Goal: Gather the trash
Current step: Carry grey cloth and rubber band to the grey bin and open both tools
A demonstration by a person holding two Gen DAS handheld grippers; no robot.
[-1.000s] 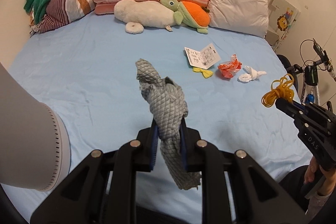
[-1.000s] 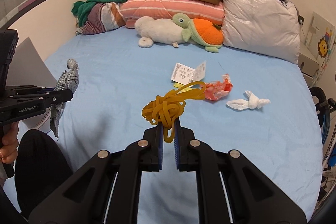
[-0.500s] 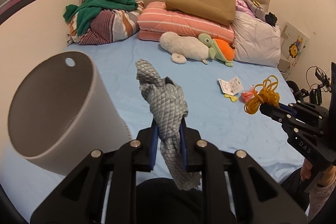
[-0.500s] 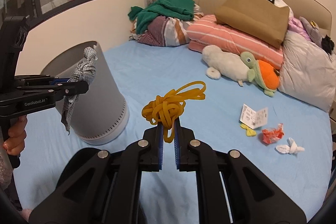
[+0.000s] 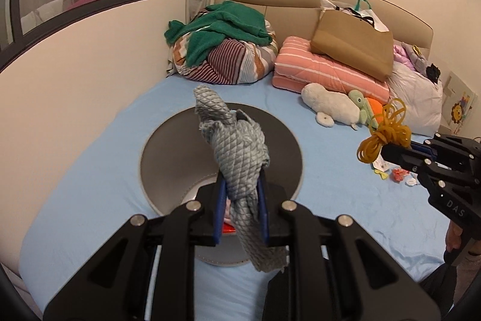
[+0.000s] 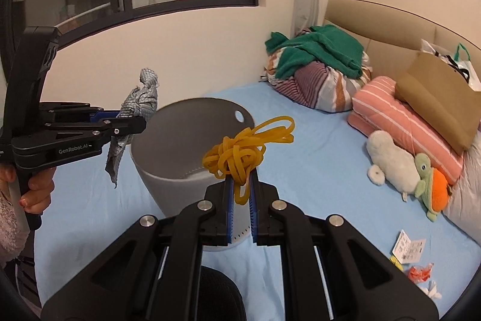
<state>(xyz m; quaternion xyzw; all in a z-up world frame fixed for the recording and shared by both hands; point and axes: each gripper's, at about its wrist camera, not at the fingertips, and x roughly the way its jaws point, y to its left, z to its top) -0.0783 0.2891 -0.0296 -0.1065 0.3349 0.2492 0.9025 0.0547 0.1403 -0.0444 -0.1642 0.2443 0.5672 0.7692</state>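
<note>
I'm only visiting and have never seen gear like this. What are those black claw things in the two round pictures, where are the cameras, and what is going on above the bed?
No robot here: a person holds a two-finger gripper in each hand, and each carries a wide-angle camera looking forward along its fingers, hence the round, bent pictures.

The left camera's picture shows the left gripper shut on a knotted grey cloth, held above the open grey bin standing on the blue bed.

The right camera's picture shows the right gripper shut on a tangle of yellow rubber bands, near the same bin.

Still lying on the sheet are a paper tag, a red wrapper and a white scrap. Pillows, clothes and a plush turtle sit by the headboard.
</note>
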